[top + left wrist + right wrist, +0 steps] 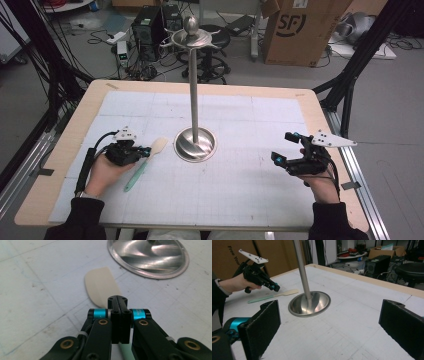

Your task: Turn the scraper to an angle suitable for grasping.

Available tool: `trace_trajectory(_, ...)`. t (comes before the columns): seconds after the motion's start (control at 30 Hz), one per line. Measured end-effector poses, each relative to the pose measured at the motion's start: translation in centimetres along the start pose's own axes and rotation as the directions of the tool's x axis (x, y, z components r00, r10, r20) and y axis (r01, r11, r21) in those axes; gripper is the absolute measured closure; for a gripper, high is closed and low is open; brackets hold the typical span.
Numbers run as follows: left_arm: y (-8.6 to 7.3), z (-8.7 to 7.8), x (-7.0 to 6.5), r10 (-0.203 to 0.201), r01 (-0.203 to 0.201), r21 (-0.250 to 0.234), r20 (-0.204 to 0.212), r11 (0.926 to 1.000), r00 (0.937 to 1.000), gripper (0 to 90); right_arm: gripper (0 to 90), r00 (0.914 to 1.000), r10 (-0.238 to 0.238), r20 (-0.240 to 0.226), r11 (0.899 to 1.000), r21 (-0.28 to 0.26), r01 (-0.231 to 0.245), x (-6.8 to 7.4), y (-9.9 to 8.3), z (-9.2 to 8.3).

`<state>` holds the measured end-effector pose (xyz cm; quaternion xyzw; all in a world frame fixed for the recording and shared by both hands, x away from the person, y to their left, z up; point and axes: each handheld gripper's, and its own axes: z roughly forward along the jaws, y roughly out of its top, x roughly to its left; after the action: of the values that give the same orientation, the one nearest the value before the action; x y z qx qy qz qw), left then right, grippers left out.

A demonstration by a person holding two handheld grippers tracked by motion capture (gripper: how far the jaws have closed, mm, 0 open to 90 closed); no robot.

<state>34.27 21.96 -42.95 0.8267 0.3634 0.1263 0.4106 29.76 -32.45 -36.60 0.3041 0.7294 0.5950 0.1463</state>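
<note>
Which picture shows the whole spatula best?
The high view: the flat spatula with cream blade and mint-green handle lies there end to end. The left gripper view gives its blade and a handle sliver behind shut jaws; the right gripper view shows it small, far off.

1 spatula (pixel 145 162), 1 metal stand (pixel 194 90), 2 grippers: left (pixel 145 150), right (pixel 284 146).

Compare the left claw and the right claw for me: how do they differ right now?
The left claw has its jaws shut, while the right claw stands wide open. The left claw is down at the spatula, over its neck; the right claw has nothing between its jaws. Both are black with blue fittings, hand-held over the white mat.
</note>
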Motion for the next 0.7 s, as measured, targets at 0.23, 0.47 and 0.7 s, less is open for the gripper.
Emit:
trace_trajectory(0.23,-0.2,1.3,-0.5,0.010,-0.011,0.060,0.021,0.9982,0.9997,90.0,2.8,1.0000,-0.005,-0.001,1.000,0.007,0.005,0.0,-0.1,0.2)
trace_trajectory(0.47,-0.2,1.4,-0.4,0.020,-0.019,0.062,-0.021,0.9979,0.9996,90.0,2.8,1.0000,-0.001,0.000,1.000,0.019,0.001,0.0,-0.2,0.3)
trace_trajectory(0.7,-0.4,0.9,1.0,-0.046,0.053,0.059,-0.116,0.9968,0.9922,90.0,2.8,1.0000,-0.001,-0.004,1.000,0.027,0.001,0.0,-0.3,0.4)
